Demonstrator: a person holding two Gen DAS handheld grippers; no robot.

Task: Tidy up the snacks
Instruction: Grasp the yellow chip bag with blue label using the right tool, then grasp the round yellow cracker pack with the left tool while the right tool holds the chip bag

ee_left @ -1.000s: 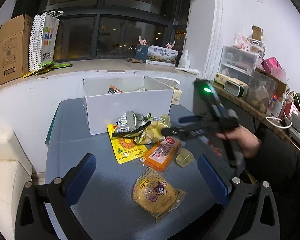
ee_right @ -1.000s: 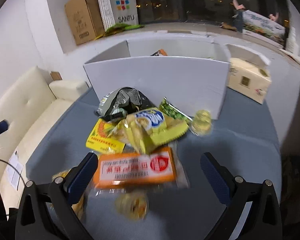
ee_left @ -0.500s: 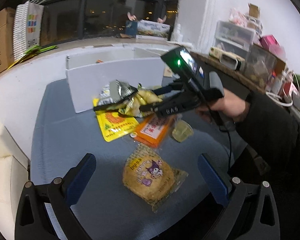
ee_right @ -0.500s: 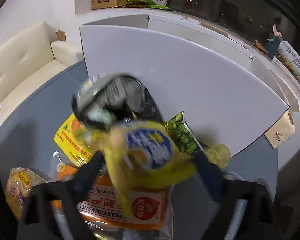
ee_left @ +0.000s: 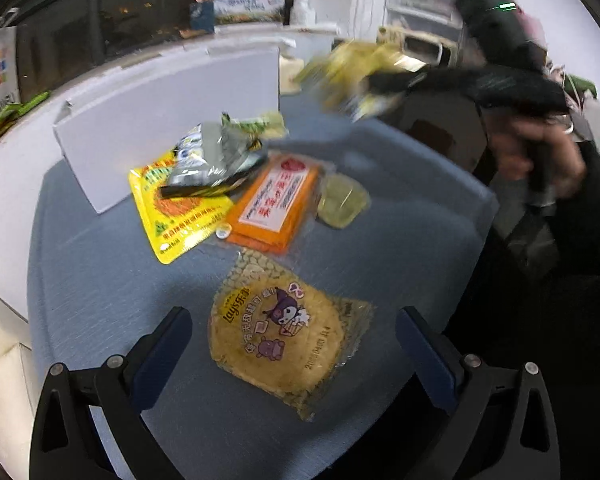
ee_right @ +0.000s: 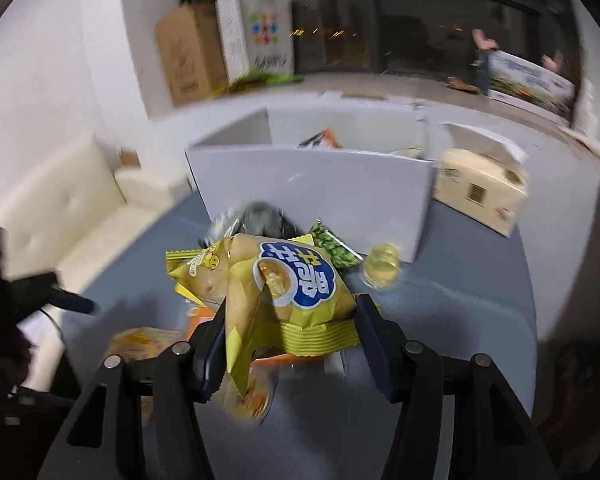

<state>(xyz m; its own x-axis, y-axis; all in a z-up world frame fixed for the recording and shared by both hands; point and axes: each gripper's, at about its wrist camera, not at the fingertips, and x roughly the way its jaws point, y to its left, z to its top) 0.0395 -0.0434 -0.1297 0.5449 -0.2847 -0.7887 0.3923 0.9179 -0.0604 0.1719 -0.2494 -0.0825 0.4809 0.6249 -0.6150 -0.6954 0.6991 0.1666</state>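
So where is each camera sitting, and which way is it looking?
Left wrist: on the left tool, open, looking across the table at the Lay's bag; the right hand shows.
Right wrist: on the right tool, gripping the yellow bag, facing the box.
Shared: box, orange pack.

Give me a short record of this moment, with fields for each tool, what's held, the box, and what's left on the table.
right tool: shut on yellow snack bag, lifted above the pile
left tool: open, empty, over the round Lay's pack
white box: open, behind the pile
left on table: orange pack, yellow flat pack, silver bag
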